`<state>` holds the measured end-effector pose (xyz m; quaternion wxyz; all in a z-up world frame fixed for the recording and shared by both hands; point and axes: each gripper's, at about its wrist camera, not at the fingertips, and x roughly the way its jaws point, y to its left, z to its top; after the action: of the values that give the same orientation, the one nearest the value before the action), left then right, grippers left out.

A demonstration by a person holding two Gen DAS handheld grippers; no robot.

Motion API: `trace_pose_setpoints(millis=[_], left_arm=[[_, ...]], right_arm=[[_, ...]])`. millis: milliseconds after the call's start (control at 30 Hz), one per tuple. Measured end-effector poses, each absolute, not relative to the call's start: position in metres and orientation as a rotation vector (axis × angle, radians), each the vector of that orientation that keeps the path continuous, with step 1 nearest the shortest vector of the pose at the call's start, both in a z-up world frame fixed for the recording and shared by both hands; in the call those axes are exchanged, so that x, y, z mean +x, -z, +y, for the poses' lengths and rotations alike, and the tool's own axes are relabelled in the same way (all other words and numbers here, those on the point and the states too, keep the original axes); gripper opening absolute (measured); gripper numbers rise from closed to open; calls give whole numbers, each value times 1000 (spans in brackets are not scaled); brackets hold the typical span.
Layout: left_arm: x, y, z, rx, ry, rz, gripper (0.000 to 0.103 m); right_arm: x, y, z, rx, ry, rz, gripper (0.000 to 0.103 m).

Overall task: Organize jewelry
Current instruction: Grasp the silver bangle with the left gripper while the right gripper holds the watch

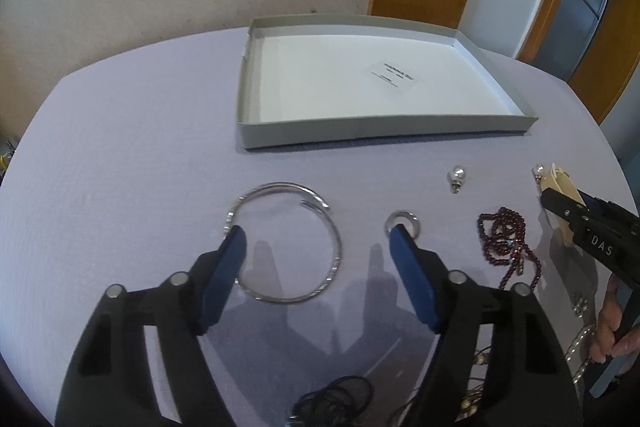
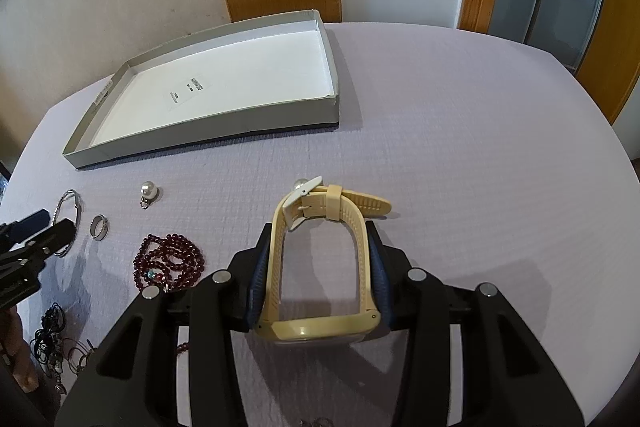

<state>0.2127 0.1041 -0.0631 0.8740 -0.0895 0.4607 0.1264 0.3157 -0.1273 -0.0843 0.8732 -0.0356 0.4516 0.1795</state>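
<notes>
Right gripper (image 2: 320, 267) clamped on the cream watch (image 2: 320, 259), pads pressing the strap loop from both sides, case nearest the camera, buckle and strap tail poking forward past the fingertips. Hard to say whether lifted clear of the lilac tablecloth (image 2: 460, 147) or just resting on it. Left gripper (image 1: 316, 255) spread wide, holding nothing, poised over the thin silver bangle (image 1: 286, 243), one pad over the bangle's near-left edge, the other covering part of the small silver ring (image 1: 404, 221) to its right.

Ahead and to the left of the right gripper: the shallow grey box (image 2: 208, 135), white-lined, nothing in it but a small printed label (image 2: 188, 91). No jewelry inside yet, so sorting looks barely begun.

Risks, as judged from here — a grip on a springy strap rather than on the case, so likely to twist or squirt out on the way to the box, especially if swung fast. Loose strap tail apt to catch the box's near wall if carried in too low. Near the buckle, a pearl piece (image 2: 300, 183) just beyond it, possibly dragged along if the watch slides instead of lifting. Left of the right gripper, the dark red bead strand (image 2: 170, 261) and a pearl pendant (image 2: 149, 191) lie apart; further left and nearer, a tangle of black cord (image 2: 50, 339) with other pieces — easy to snag several at once. On the left side, wide pads closing on the flat bangle could skid off it or nudge the ring.
</notes>
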Motion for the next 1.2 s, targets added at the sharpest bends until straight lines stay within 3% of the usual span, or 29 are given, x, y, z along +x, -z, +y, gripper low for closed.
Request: trace_pose_setpoints(millis=[200, 800, 967, 1200], left_arm=[[224, 72, 101, -196, -273, 984, 53], [236, 69, 98, -234, -342, 985, 28], [236, 69, 94, -227, -356, 979, 7], [230, 70, 100, -257, -327, 965, 3]], right_arm=[[317, 84, -131, -55, -390, 948, 45], [317, 84, -130, -53, -394, 944, 45], [317, 84, -130, -55, -391, 945, 45], [318, 83, -131, -46, -391, 950, 45]])
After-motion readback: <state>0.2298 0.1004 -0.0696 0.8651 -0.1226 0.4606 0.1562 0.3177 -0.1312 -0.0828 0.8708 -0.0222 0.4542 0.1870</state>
